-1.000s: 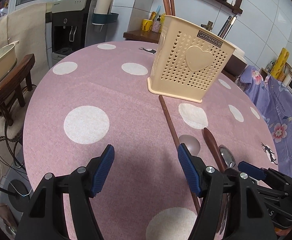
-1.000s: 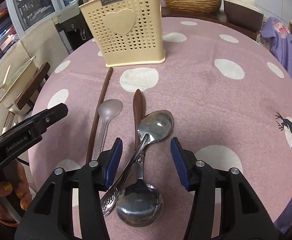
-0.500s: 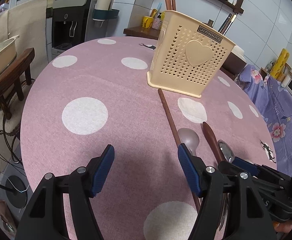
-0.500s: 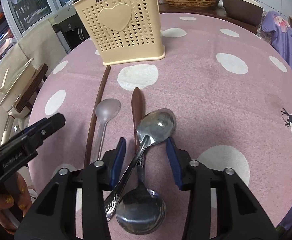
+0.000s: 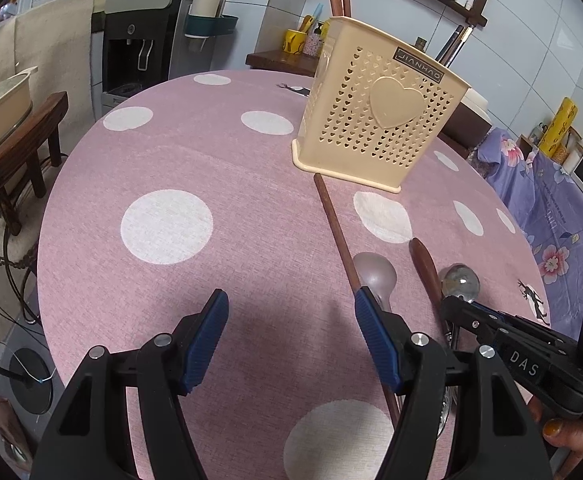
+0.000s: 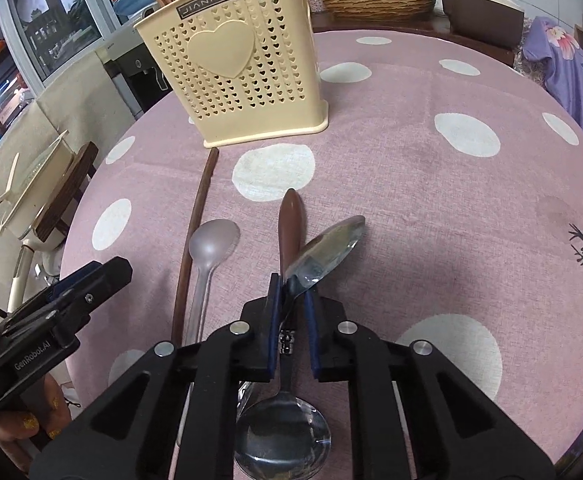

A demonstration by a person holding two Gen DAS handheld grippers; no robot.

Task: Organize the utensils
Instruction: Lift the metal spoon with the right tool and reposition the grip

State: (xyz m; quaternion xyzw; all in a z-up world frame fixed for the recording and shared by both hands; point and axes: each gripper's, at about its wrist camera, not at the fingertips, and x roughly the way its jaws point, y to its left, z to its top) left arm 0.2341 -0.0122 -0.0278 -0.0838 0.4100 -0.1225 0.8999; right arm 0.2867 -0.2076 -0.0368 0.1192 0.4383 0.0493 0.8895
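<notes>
Pink dotted desk (image 6: 431, 208), beige holder (image 6: 235, 76), spoon gripped

Right tongs (image 6: 291, 312) are closed on the steel spoon (image 6: 327, 248) near its neck; left tongs (image 5: 287, 344) stand open, empty. Lift straight, keeping firm pressure, then lower it handle-first into the holder.

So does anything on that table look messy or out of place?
Yes. The utensils lie loose on the polka-dot tablecloth rather than in the beige holder: a long wooden chopstick, a pale spoon, and a steel spoon tilted across a brown handle, pinched by the right gripper.
</notes>
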